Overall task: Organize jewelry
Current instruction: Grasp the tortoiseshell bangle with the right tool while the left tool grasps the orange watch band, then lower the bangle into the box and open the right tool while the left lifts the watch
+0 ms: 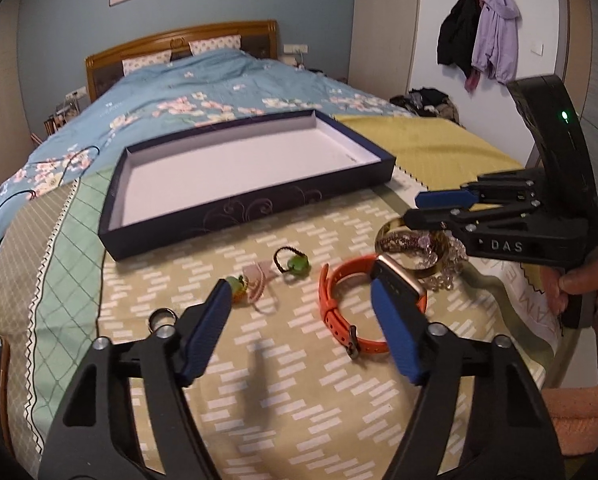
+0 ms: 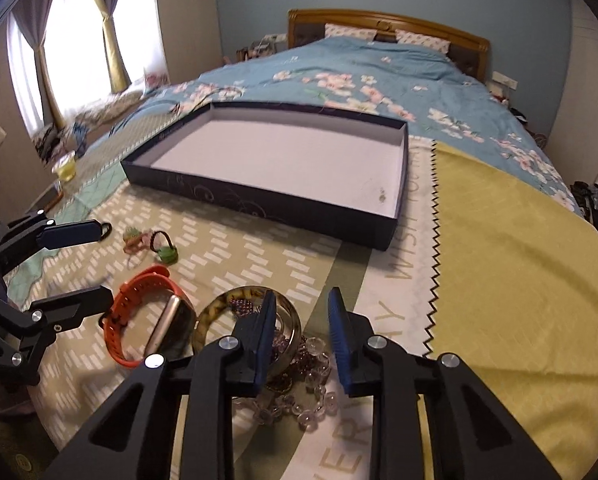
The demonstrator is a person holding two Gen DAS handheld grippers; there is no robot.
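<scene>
A dark blue shallow box [image 1: 235,210] [image 2: 267,200] with a white inside lies empty on the bed. In front of it are an orange watch [image 1: 333,280] [image 2: 139,280], a gold bangle [image 1: 391,236] [image 2: 219,308], a heap of clear and purple beads [image 2: 311,364], a green hair tie [image 1: 295,264] [image 2: 165,254], a pink and green trinket [image 1: 239,284] and a silver ring [image 1: 162,317]. My left gripper [image 1: 299,278] [image 2: 105,261] stands open, its right finger beside the watch face. My right gripper [image 2: 301,294] [image 1: 414,208] has narrow jaws astride the bangle's right rim, with a gap showing.
Patterned cloths cover the bed's foot, with a yellow cloth [image 2: 519,260] to the right. A cup of yellow liquid [image 2: 67,168] stands off the bed's left side. A person's hand [image 1: 571,284] holds the right gripper. Coats [image 1: 479,40] hang on the far wall.
</scene>
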